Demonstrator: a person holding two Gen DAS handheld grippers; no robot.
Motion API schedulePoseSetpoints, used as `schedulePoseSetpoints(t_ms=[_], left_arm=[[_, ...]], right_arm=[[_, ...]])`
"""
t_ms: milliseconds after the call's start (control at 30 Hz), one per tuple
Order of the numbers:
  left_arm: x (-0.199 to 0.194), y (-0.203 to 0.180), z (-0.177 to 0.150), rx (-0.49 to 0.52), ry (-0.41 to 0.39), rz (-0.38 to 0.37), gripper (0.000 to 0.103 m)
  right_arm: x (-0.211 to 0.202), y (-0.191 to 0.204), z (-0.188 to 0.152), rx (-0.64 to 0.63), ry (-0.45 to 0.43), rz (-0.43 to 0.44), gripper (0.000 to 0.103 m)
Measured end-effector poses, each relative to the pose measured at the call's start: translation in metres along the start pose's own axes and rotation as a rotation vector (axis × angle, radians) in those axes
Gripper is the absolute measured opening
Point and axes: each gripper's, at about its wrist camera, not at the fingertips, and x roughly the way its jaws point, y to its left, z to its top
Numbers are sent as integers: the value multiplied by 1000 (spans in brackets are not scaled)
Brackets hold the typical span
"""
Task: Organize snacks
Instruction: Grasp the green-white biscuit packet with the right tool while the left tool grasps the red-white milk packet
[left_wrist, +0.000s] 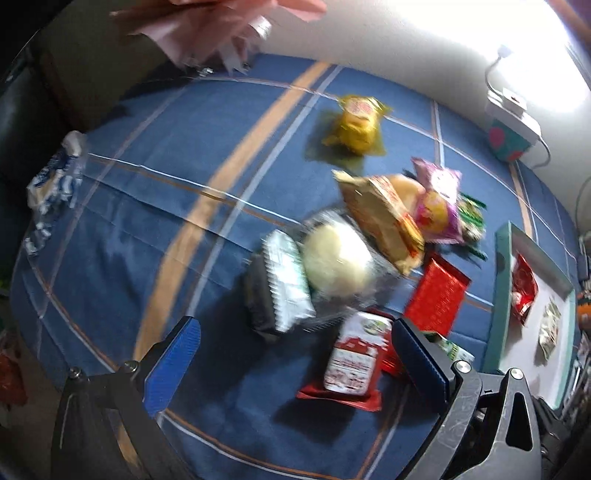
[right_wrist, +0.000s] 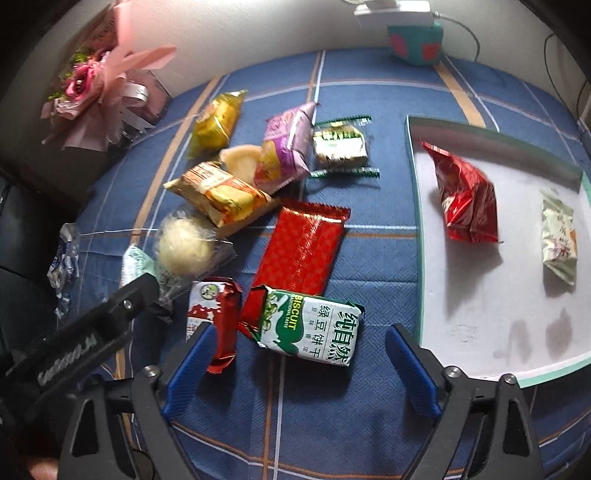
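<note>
Several snack packs lie on a blue plaid cloth (right_wrist: 369, 92). My right gripper (right_wrist: 299, 347) is open, above a green-and-white biscuit pack (right_wrist: 314, 328) that lies between its fingers. A red flat pack (right_wrist: 303, 247) and a red-and-white pack (right_wrist: 210, 310) lie beside it. My left gripper (left_wrist: 295, 336) is open, over the red-and-white pack (left_wrist: 354, 358), near a clear-wrapped round bun (left_wrist: 336, 262) and a silver-green pack (left_wrist: 288, 280). A teal-rimmed white tray (right_wrist: 480, 332) on the right holds a red bag (right_wrist: 465, 199) and a pale green pack (right_wrist: 559, 240).
A yellow pack (right_wrist: 216, 122), a purple pack (right_wrist: 288, 147), an orange pack (right_wrist: 221, 195) and a green-striped pack (right_wrist: 340, 146) lie farther back. A pink bouquet (right_wrist: 92, 88) stands back left, a teal box (right_wrist: 413, 40) at the back wall. Crumpled wrappers (right_wrist: 64, 262) lie at the left edge.
</note>
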Motion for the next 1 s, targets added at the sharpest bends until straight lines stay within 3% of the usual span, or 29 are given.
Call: schedulePoseSetpoints(t_ms=[233, 367, 800, 900, 1000], left_arm=[[12, -16, -5, 9, 63, -59, 100], [14, -24, -8, 18, 88, -81, 81], [33, -37, -8, 10, 127, -114, 66], [40, -35, -9, -6, 145, -124, 55], [49, -32, -8, -19, 164, -140, 53]], right_arm=[[14, -6, -1, 18, 36, -6, 82], [21, -10, -2, 28, 54, -12, 75], [42, -13, -2, 43, 83, -2, 68], [46, -15, -3, 39, 86, -7, 67], [45, -15, -1, 39, 84, -8, 66]])
